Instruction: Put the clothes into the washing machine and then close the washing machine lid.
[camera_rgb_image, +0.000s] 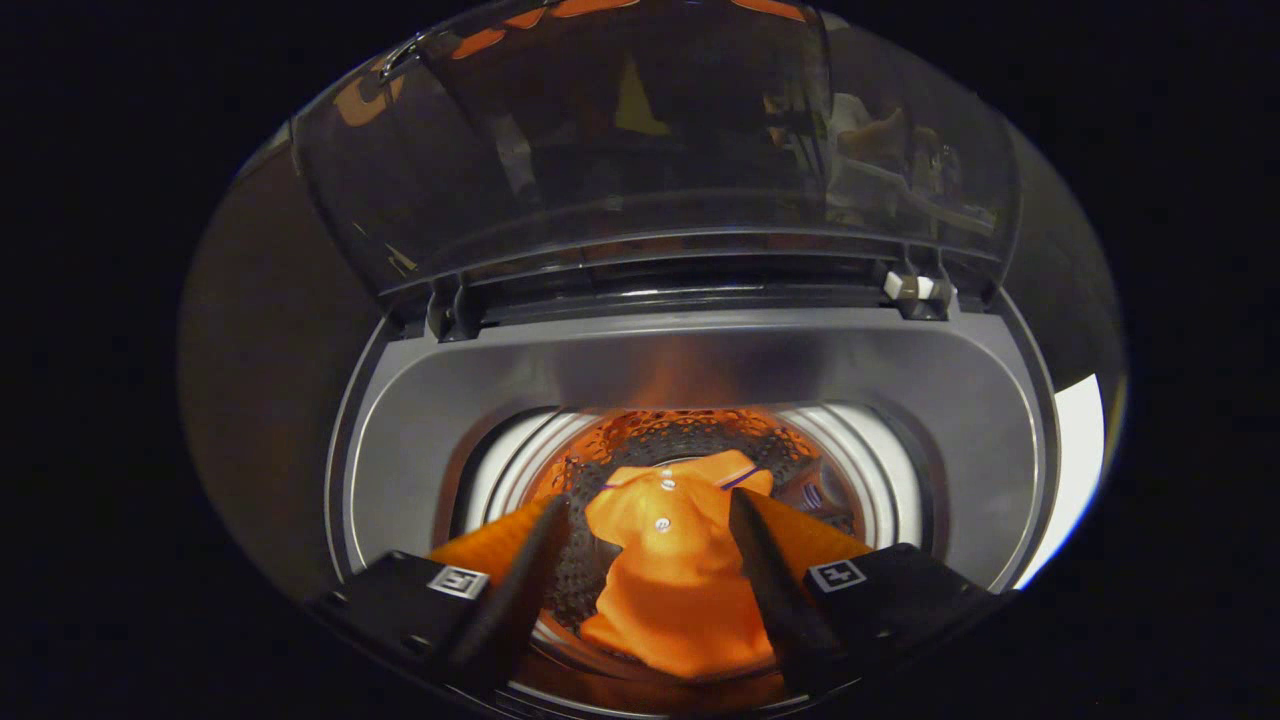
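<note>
Gripper (650, 520): its two fingers are spread wide apart and hold nothing.
Orange shirt (670, 590): it lies down inside the drum, seen between the fingers and below them, not touching them.
Drum (690, 440): round, full of small holes, around the shirt.
Washing machine (420, 420): its grey top rim rings the drum.
Lid (640, 150): dark see-through, standing open behind the drum.
</note>
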